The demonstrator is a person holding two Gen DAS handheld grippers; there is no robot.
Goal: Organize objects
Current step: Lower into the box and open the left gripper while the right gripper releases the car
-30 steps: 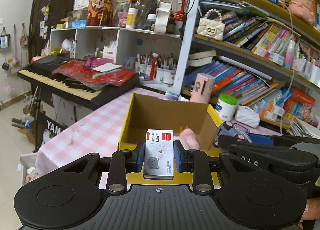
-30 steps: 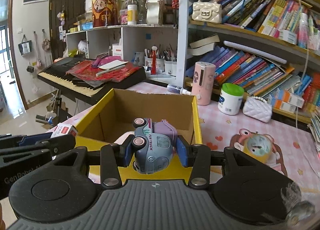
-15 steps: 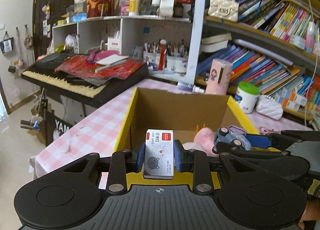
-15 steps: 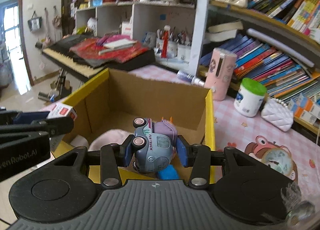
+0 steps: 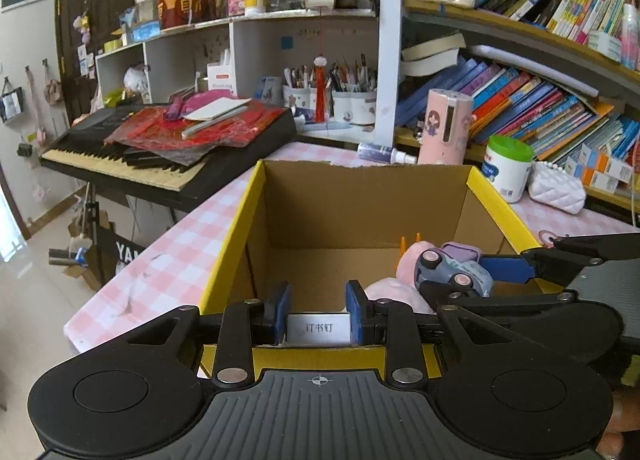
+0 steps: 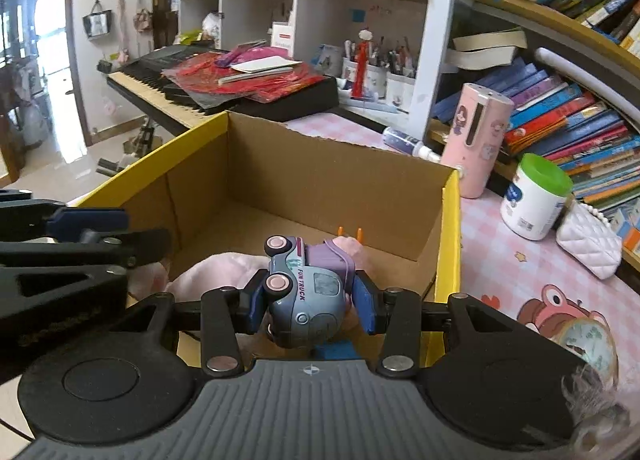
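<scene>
An open cardboard box (image 5: 236, 232) with yellow outer walls stands on the pink checked tablecloth. My left gripper (image 5: 318, 316) is shut on a small white staple box (image 5: 318, 328) just over the near wall of the cardboard box (image 6: 450, 244). My right gripper (image 6: 311, 302) is shut on a grey-blue and purple toy truck (image 6: 308, 292), held inside the box above a pink plush toy (image 6: 224, 268). The left wrist view shows the truck (image 5: 452, 268) at the right, beside the plush toy (image 5: 384, 288). A blue object (image 6: 334, 350) lies under the truck, mostly hidden.
Behind the box stand a pink cylinder (image 5: 444, 127), a white jar with a green lid (image 5: 506, 167) and a white quilted purse (image 5: 556, 187). A keyboard (image 5: 160, 139) piled with red papers is at the left. Bookshelves fill the right. A cartoon clock (image 6: 576, 332) lies right of the box.
Both grippers have come forward and dipped toward the cardboard box. The truck now hangs inside it over the plush. The staple box now shows only its narrow end between the left fingers.
</scene>
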